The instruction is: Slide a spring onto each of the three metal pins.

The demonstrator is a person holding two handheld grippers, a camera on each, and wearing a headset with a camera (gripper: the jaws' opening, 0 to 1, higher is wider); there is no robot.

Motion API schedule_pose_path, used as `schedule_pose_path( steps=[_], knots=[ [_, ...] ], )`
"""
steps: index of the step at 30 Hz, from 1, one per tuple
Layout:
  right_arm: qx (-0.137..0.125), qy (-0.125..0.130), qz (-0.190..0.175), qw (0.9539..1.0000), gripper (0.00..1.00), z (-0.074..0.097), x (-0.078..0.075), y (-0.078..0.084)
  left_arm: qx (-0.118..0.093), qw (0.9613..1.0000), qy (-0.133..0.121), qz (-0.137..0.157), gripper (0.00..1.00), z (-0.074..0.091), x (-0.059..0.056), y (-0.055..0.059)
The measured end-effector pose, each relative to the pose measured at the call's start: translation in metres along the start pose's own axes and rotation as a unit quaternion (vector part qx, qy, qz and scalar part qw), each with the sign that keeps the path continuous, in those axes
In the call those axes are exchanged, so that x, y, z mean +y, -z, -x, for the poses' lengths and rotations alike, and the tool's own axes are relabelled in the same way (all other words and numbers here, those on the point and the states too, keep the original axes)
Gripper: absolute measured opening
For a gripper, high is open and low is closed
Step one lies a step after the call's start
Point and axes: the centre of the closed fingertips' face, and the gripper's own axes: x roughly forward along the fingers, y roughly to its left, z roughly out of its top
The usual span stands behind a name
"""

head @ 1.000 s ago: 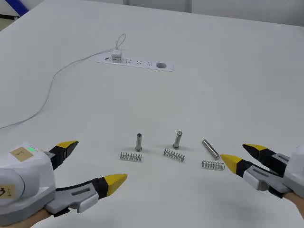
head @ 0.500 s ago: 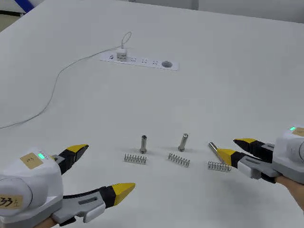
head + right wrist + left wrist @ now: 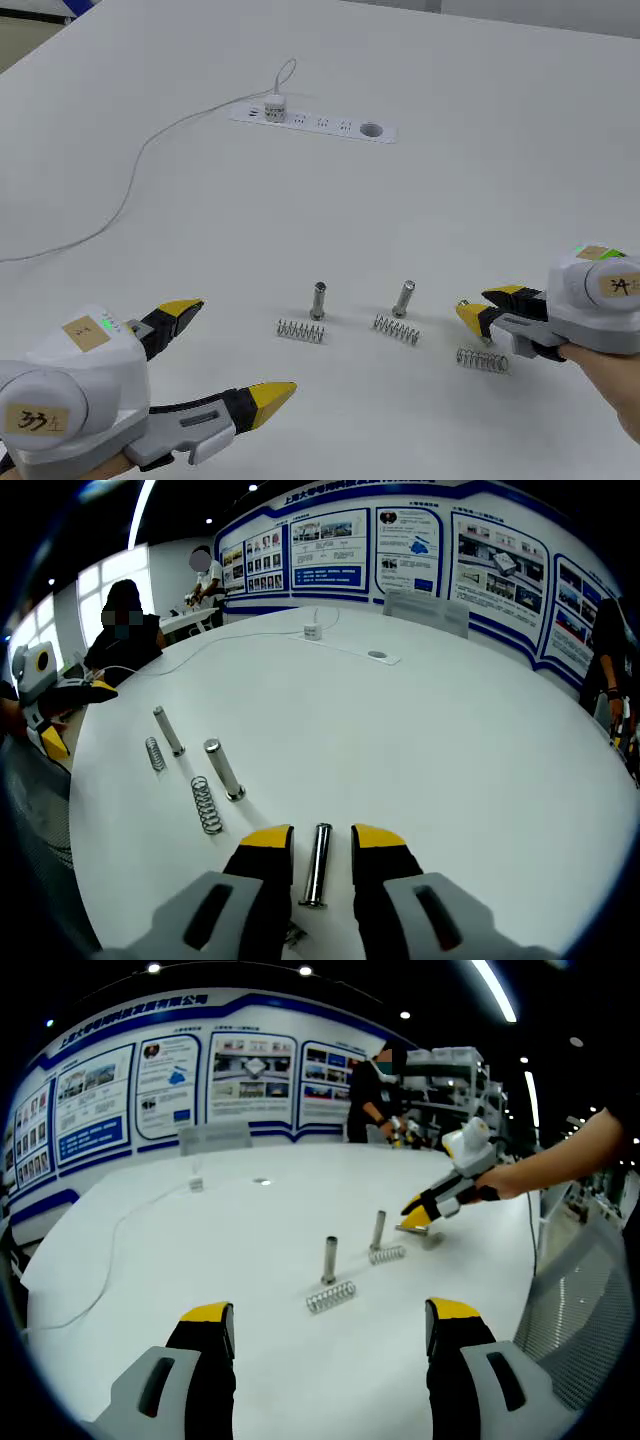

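Head view first. On the white table [image 3: 480,150] two pins stand upright, the left pin [image 3: 318,298] and the middle pin [image 3: 404,297]. Each has a spring lying just in front of it: the left spring [image 3: 301,330] and the middle spring [image 3: 396,329]. The third spring [image 3: 482,360] lies just below my right gripper [image 3: 487,303], which is down low at the table. My left gripper [image 3: 230,350] hangs near me, well apart from the parts, jaws spread wide and holding nothing.

Left gripper view: wide gap and bare jaws, with both upright pins and their springs ahead and the right gripper beyond them.

Right gripper view, and here's the business. The lying pin [image 3: 317,865] sits between my jaws, lengthways, wider end toward me. The jaws are drawn in narrow with a sliver of table showing on each side, so I judge it's not clamped yet. To do this well I'd close gently mid-shank, lift, and leave the plain end free for the third spring. If I squeeze off-centre, that round pin may roll out.
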Motion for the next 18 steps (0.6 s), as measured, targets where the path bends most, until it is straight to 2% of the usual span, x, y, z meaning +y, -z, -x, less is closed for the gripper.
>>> schedule_pose_path(
  steps=[3, 8, 15, 18],
  knots=[
    [0.005, 0.002, 0.005, 1.0, 0.18, -0.0047, -0.0015, 0.0016, 0.003, 1.0, 0.001, 0.001, 0.8, -0.0006, 0.0, 0.0018],
    [0.019, 0.001, -0.018, 0.9997, 0.16, -0.0094, -0.0057, 0.0075, 0.007, 1.0, 0.002, 0.001, 0.8, -0.0016, 0.0, 0.0042],
    [0.027, 0.002, -0.001, 0.9996, 0.13, -0.0101, -0.0055, 0.0089, 0.014, 0.9999, 0.005, -0.001, 0.8, -0.0021, -0.0019, 0.007],
    [0.031, 0.002, -0.006, 0.9995, 0.12, -0.011, -0.0051, 0.0082, 0.015, 0.9999, 0.005, -0.002, 0.8, -0.0021, -0.0015, 0.0075]
  ],
)
